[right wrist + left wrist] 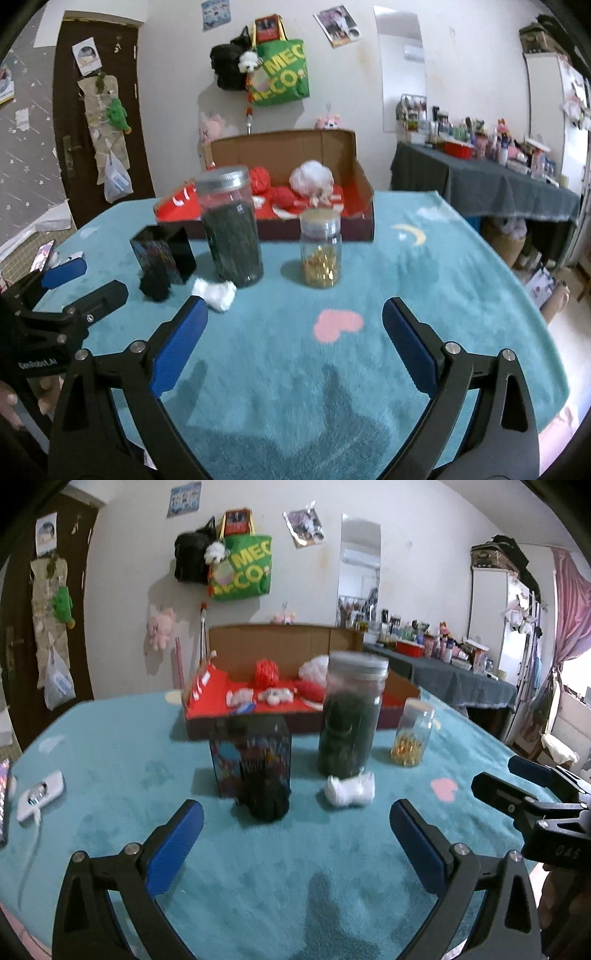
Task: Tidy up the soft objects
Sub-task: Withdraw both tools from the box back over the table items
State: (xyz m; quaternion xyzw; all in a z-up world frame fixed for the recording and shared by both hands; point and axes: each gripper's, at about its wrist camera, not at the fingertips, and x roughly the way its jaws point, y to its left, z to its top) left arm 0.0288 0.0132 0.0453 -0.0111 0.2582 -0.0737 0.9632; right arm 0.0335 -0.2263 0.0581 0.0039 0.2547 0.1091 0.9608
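Note:
A black fluffy ball [266, 802] [156, 283] and a white soft wad [350, 789] [217, 292] lie on the teal cloth in front of the containers. An open cardboard box [280, 646] [364, 184] with a red lining holds red and white soft pieces [266, 672] [311, 177]. My left gripper [296, 821] is open and empty, just short of the black ball. My right gripper [295, 319] is open and empty, to the right of the white wad; it also shows in the left wrist view [513, 781].
A tall dark-filled jar [351, 716] [231, 229], a small jar of gold bits [413, 734] [320, 251] and a dark patterned box [251, 757] [162, 254] stand between the soft things and the cardboard box. A white device with a cable [38, 794] lies at the far left.

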